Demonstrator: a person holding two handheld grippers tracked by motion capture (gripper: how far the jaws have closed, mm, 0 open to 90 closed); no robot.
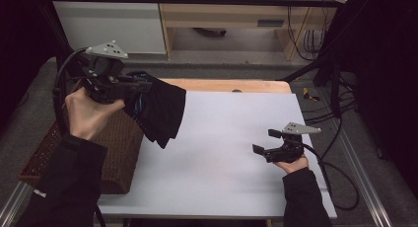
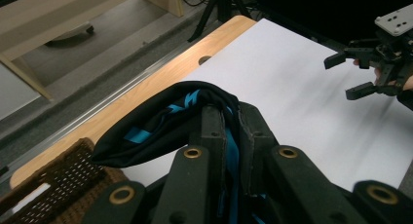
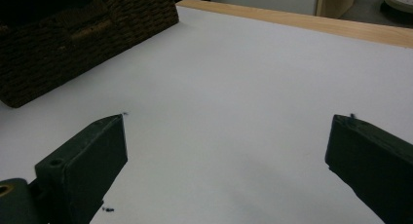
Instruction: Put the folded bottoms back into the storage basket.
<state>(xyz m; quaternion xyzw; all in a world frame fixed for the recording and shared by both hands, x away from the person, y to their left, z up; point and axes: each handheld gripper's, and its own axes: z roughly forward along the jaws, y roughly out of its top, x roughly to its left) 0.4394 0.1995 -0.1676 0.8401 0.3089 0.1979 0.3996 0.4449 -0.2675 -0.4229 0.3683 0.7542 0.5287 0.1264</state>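
Observation:
A black cloth with blue stripes [image 1: 160,111] hangs in the air at the table's left, above the edge of the wicker basket [image 1: 116,148]. My left gripper [image 1: 140,86] is shut on its top edge. In the left gripper view the cloth [image 2: 160,126] bulges out past the closed jaws, with blue fabric pinched between the pads [image 2: 233,136]. My right gripper [image 1: 266,141] rests low over the white sheet [image 1: 222,133] at the right, open, with nothing between its fingers [image 3: 92,156]. That same gripper [image 2: 363,70] appears far off in the left gripper view.
The brown wicker basket [image 3: 73,44] stands at the table's left edge. A strip of bare wooden tabletop [image 1: 226,85] runs along the far side, with a small hole in it. Cables [image 1: 340,182] trail off the right edge. Furniture [image 1: 222,15] stands on the floor beyond.

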